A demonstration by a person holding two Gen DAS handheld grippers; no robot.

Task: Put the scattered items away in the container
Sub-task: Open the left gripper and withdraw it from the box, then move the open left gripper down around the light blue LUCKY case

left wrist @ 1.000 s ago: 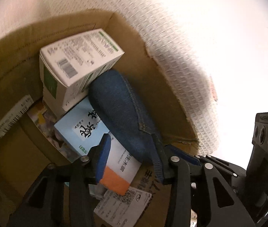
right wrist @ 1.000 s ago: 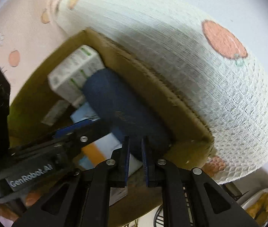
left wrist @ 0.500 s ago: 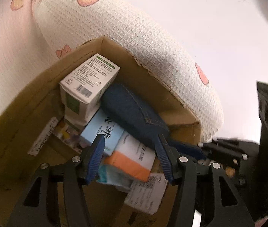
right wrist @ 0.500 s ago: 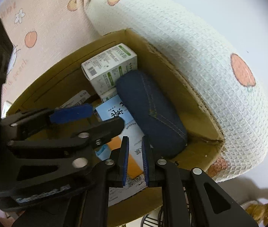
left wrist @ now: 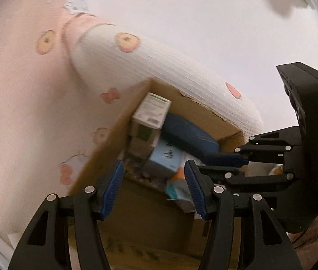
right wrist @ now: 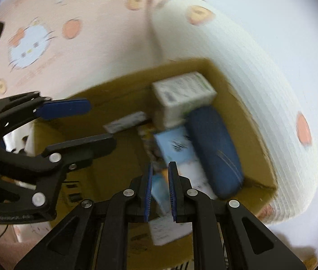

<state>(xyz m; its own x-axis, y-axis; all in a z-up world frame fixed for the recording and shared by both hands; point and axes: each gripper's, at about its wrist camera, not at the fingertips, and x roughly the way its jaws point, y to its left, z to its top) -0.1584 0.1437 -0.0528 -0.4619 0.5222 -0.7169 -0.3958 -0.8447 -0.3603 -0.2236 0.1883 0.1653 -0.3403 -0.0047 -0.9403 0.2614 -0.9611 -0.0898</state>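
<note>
Risk: white carton (right wrist: 183, 92) sits tilted atop the pile in the cardboard box (right wrist: 123, 85); a bump could tip it. Denim pouch (right wrist: 215, 148) lies along the box's far wall, beside light-blue packet (right wrist: 174, 144). Left gripper (left wrist: 153, 186): fingers wide apart, empty, above the box. Right gripper (right wrist: 160, 193): fingers narrowly parted, gripping nothing. Pillow (left wrist: 159, 67) presses against the box.
</note>
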